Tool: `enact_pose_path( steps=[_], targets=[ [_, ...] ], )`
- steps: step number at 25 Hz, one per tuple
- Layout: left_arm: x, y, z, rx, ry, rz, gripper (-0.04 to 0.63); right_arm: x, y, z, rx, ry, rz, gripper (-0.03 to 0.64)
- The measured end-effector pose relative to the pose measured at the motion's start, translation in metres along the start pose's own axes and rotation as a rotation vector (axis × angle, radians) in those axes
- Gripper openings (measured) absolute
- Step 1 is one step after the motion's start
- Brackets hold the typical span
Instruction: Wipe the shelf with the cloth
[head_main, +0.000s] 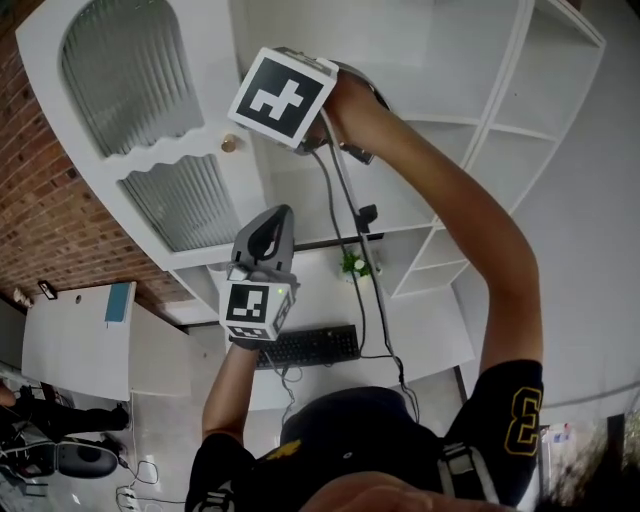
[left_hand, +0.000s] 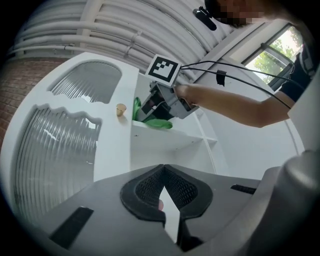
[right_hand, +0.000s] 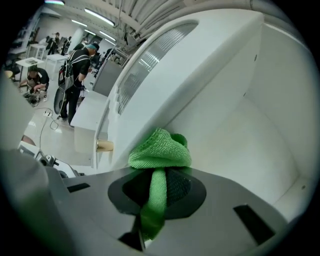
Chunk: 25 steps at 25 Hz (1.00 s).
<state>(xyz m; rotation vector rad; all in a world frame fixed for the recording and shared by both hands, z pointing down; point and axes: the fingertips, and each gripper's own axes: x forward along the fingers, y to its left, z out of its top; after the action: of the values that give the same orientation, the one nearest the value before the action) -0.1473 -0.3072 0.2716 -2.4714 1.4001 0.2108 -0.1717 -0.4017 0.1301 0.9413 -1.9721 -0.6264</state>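
Note:
A green cloth is bunched at the tip of my right gripper, which is shut on it, with a strip of cloth trailing back between the jaws. The cloth rests on a white shelf board high in the shelf unit, next to the left wall of that compartment. In the head view only the marker cube of the right gripper shows, and the cloth is hidden behind it. My left gripper hangs lower, in front of the unit, its jaws shut with nothing held.
To the left of the compartment, a white cabinet door with ribbed glass panels carries a small brass knob. Below are a desk with a keyboard and a small plant. Cables hang from the right gripper. People stand far off.

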Motion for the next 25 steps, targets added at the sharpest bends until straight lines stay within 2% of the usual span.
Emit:
enact_pose_path(
  steps=[5, 12, 19, 25],
  targets=[
    [0.009, -0.014, -0.003, -0.001, 0.002, -0.036, 0.018, 0.0, -0.002, -0.002, 0.046, -0.039, 0.029, 0.041],
    [0.016, -0.016, -0.006, 0.001, 0.008, -0.043, 0.018, -0.002, -0.011, -0.009, 0.039, -0.074, 0.024, 0.041],
    [0.028, -0.031, -0.016, -0.001, 0.023, -0.089, 0.018, -0.004, -0.029, -0.044, 0.096, -0.033, 0.008, 0.041],
    [0.04, -0.043, -0.018, 0.003, 0.025, -0.126, 0.018, -0.011, -0.048, -0.074, 0.128, -0.009, -0.039, 0.041]
  ],
)
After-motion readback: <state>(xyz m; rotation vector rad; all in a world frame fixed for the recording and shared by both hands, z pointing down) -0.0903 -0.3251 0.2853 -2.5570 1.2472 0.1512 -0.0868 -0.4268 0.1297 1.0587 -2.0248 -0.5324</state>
